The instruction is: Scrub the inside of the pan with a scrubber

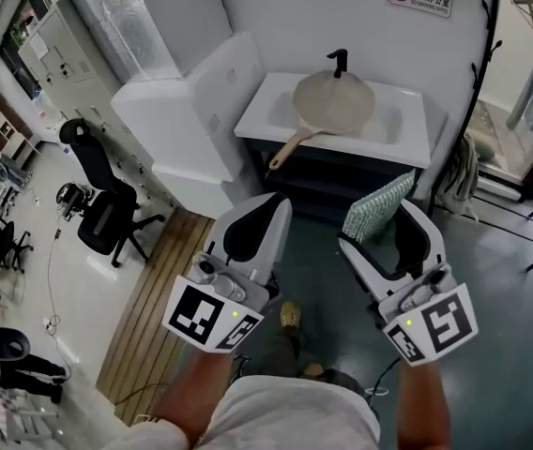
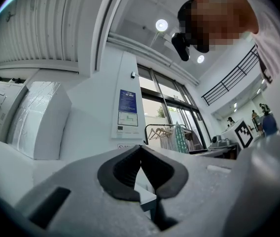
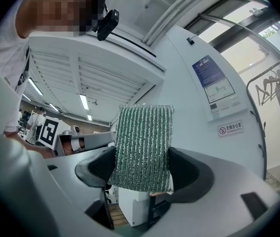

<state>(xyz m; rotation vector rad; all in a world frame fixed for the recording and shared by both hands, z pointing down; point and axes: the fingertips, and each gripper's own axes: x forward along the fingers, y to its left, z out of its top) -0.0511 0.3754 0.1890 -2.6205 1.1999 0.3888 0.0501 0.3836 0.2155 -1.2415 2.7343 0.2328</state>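
Left gripper [image 1: 276, 206] clenched empty; right gripper [image 1: 385, 229] clamped on the green scrubber [image 1: 377, 208], well short of the pan [image 1: 333, 101].
Pan rests on the sink [image 1: 411, 150]; better to steady its handle [image 1: 290, 147] leftward first, then press the scrubber flat inside.

Pan [image 1: 334, 99] on white sink [image 1: 415, 111]

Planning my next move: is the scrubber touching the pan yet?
No, the scrubber is clamped in the right gripper's jaws, well apart from the pan resting on the sink.
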